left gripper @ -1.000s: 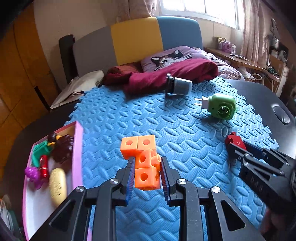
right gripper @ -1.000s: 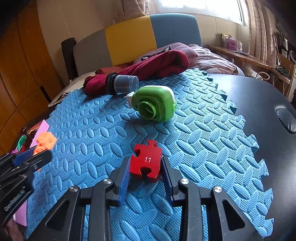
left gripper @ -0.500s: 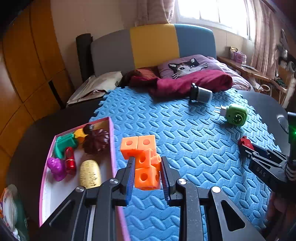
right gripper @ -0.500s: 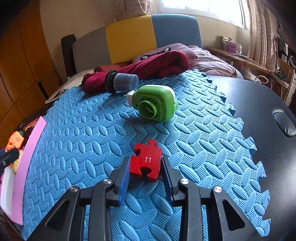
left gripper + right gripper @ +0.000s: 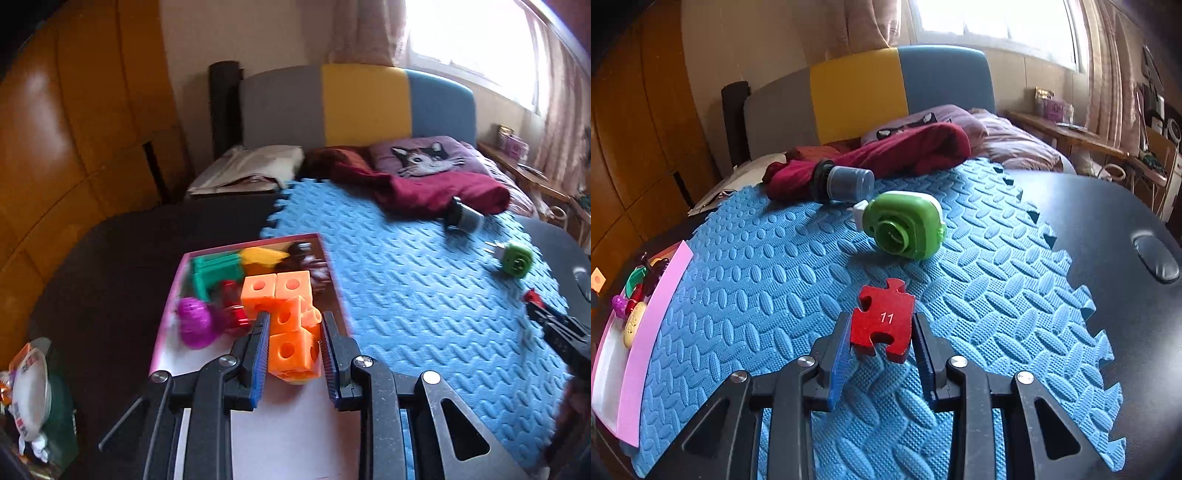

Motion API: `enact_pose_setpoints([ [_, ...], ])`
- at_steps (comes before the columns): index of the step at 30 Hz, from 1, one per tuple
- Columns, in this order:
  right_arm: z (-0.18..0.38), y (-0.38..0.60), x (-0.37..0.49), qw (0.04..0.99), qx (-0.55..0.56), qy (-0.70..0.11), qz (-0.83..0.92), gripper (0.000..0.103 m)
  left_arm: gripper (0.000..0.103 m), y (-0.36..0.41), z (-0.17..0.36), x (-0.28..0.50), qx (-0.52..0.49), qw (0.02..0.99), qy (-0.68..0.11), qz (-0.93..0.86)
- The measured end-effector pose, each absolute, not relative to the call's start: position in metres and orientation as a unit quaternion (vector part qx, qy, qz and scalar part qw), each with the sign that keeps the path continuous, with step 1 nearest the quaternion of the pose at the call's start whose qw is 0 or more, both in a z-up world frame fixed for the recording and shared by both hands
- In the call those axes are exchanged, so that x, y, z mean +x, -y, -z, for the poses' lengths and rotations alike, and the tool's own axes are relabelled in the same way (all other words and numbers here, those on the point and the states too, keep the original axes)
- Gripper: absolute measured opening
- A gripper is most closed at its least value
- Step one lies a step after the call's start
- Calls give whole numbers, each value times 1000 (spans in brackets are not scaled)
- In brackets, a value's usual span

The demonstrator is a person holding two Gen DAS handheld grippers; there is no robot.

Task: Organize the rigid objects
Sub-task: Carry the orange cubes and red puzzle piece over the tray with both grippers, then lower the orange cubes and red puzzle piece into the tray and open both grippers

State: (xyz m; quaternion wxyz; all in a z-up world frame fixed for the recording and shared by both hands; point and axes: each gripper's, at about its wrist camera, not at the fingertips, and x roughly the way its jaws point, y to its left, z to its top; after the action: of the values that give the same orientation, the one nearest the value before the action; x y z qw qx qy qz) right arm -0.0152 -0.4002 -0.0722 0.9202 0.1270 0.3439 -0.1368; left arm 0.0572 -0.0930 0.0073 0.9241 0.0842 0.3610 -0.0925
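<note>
My left gripper [image 5: 293,334] is shut on an orange cluster of linked cubes [image 5: 286,317] and holds it above the pink-rimmed tray [image 5: 168,317]. The tray holds a green piece [image 5: 214,275], a purple toy [image 5: 194,326], a red toy [image 5: 234,312] and a dark toy [image 5: 304,258]. My right gripper [image 5: 881,334] is shut on a red puzzle piece marked 11 [image 5: 882,319], held just above the blue foam mat [image 5: 775,295]. The right gripper shows at the right edge of the left wrist view [image 5: 554,328]. The tray shows at the left in the right wrist view [image 5: 646,314].
A green plug-like device [image 5: 905,227] and a grey capped jar [image 5: 846,184] lie on the mat's far part. A maroon cloth [image 5: 886,155] and a cat pillow [image 5: 424,158] lie behind. The dark table [image 5: 1108,221] extends right. A packet [image 5: 29,384] sits at the left.
My left gripper has carried the orange cubes leftward from over the mat to over the tray. The right gripper has stayed in place with the red puzzle piece.
</note>
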Motion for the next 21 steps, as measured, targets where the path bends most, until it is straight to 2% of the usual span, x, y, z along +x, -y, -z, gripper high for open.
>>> enact_pose_setpoints([
  [13,65,370,-17,924,89,-354,116,32,27,22,33,87,40,913,-404,35],
  [21,35,300,-19,938,78,-336,23,32,27,1,57,108,17,906,-421,23],
])
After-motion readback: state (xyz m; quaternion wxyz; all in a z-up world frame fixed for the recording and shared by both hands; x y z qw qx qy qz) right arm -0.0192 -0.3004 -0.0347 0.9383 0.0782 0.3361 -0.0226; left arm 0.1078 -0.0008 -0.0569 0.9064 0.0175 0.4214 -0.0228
